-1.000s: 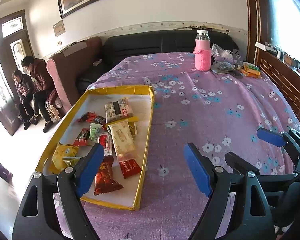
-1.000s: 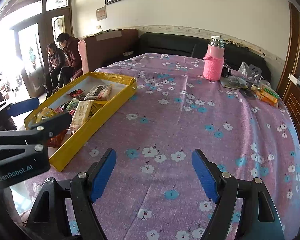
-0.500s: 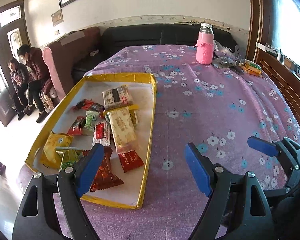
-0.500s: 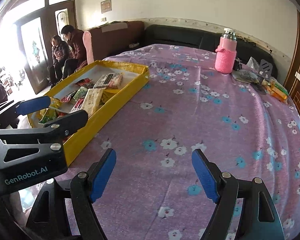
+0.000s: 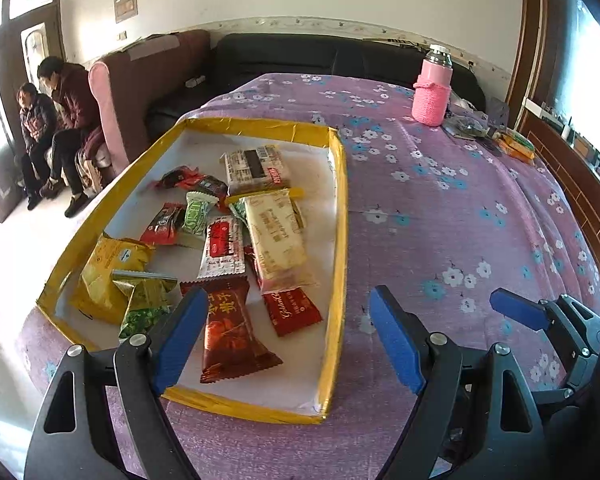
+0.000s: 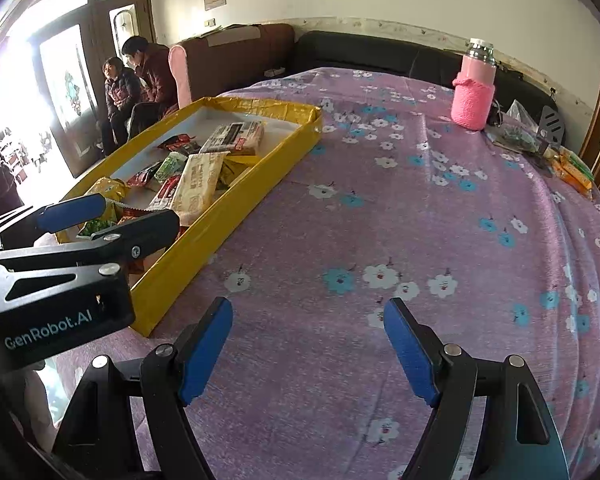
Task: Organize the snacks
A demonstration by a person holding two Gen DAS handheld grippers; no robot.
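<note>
Currently both claws, left claw [image 5: 284, 340] and right claw [image 6: 308, 344], gape empty. Best lower the left squarely over the brown snack packet [image 5: 230, 332] at the yellow tray's [image 5: 340, 240] near edge.

left tool [image 5: 284, 336]: black frame, blue pads, silver screws | right tool [image 6: 308, 348]: same | marking: white "GenRobot.AI"

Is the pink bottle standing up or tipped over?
Standing up. The pink bottle sits upright on the purple tablecloth, cap on top.
</note>
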